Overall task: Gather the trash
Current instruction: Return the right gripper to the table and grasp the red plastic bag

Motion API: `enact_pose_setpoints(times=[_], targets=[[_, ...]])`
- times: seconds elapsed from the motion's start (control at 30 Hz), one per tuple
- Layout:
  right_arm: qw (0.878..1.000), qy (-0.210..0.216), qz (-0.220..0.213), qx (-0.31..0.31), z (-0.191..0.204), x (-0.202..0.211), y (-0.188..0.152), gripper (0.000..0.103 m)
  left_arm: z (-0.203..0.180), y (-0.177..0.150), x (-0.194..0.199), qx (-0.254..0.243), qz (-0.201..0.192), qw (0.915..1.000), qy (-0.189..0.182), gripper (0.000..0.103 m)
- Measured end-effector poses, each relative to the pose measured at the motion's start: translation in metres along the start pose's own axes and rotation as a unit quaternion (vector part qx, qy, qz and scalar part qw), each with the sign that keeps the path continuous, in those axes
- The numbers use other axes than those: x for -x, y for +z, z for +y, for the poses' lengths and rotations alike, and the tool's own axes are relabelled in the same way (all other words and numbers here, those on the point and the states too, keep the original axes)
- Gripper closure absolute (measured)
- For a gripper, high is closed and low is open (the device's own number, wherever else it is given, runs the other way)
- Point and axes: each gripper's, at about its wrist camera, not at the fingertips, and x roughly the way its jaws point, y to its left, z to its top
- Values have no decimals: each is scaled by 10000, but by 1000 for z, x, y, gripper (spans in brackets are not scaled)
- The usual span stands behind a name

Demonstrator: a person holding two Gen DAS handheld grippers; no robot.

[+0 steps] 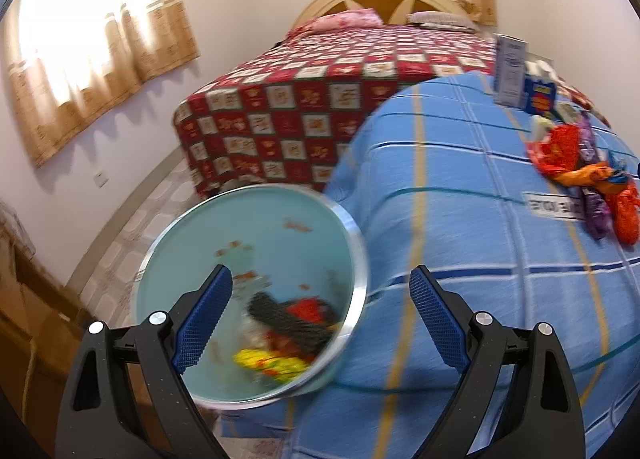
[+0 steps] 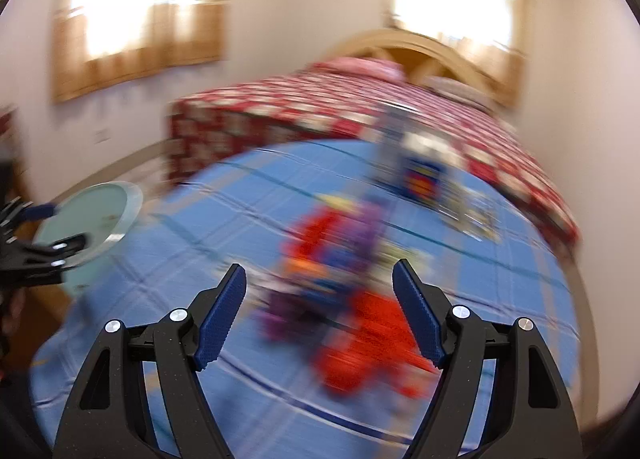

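Observation:
A pale teal bin point(image 1: 208, 235) with a metal rim stands beside the blue checked cloth point(image 1: 460, 239); it holds yellow, red and black wrappers point(image 1: 288, 335). My left gripper point(image 1: 320, 319) is open and empty above the bin's near rim. A pile of orange, red and purple wrappers point(image 1: 580, 179) lies on the cloth at the right. In the right wrist view, heavily blurred, my right gripper point(image 2: 320, 311) is open just above that pile point(image 2: 340, 271), and the bin point(image 2: 92, 215) shows at far left.
Small boxes point(image 1: 524, 83) stand on the cloth's far edge, also seen blurred in the right wrist view point(image 2: 420, 167). A bed with a red checked cover point(image 1: 320, 99) lies behind. Wooden furniture point(image 1: 24, 299) is at left. Tiled floor point(image 1: 132, 219) runs between.

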Motion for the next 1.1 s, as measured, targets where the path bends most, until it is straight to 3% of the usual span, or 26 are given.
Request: enact_pose_setpoints(times=[0.13,0.4,0.47,0.53,0.63,0.73,1.0,1.07,1.1], targets=[[9982,-380,318,-344,-36,-8,-18,28,-28,11,-2,-67,-43,9997,-230,14],[9943,250,844,-609,-49,-38,-41,28,-58,26,-5,-29,-6,9994,-335,13],[9929,368,917,-660,-53,-41,-39,35,-67,28,-6,-77,5,9992,-394,13],[9904,529,1080,-678,-57,-43,-40,67,-79,30,-4,-144,-9,9985,-537,13],[9905,583,1065,-649,-61,-32,-44,81,-95,33,0,-280,-68,9974,-668,13],[9917,535,939,-697,-68,-19,-48,88,-116,37,6,-458,-152,9955,-819,13],[9923,108,788,-954,-105,4,-56,88,-168,46,14,-807,-254,9890,-1213,14],[9914,29,798,-1035,-115,7,-63,88,-184,45,11,-952,-217,9866,-1311,18],[9913,0,773,-1066,-117,9,-67,88,-190,44,7,-1015,-135,9851,-1385,29]])
